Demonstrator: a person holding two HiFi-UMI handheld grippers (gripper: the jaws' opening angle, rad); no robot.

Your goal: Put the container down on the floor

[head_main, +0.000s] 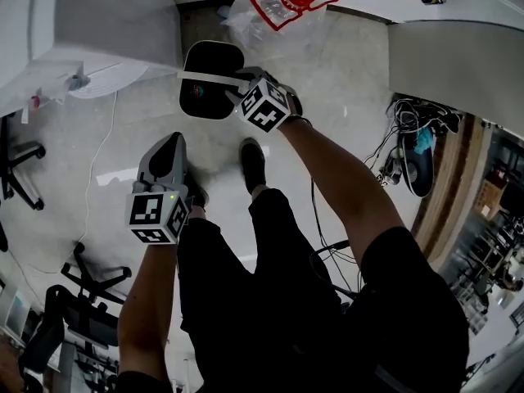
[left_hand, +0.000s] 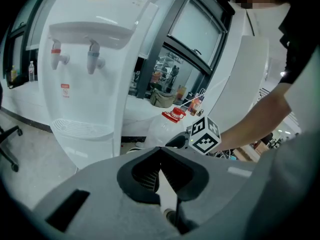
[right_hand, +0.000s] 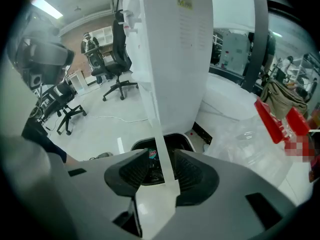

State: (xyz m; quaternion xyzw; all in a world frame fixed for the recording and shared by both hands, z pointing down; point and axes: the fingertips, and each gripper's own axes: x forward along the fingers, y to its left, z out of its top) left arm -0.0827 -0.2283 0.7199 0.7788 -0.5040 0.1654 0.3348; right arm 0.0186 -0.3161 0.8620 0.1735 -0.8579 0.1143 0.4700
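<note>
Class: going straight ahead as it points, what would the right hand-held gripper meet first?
The white strip standing between its parted jaws, then probably the black container just behind.

The right claw [right_hand: 161, 154] has a matt grey plastic shell and dark, matt pads [right_hand: 135, 172] with fine ribs; the left claw [left_hand: 160, 151] is finished the same way. Between the right claw's pads runs the handle [right_hand: 158, 129], a flat strip of smooth, milky white plastic. Just beyond that claw, the container [right_hand: 184, 141] is black and smooth with a slight sheen, probably plastic. The floor [right_hand: 100, 124] under it is pale, polished and reflective. Ahead of the left claw, the water dispenser [left_hand: 85, 69] is glossy white plastic and the bottle [left_hand: 157, 130] is clear plastic with a red cap.
</note>
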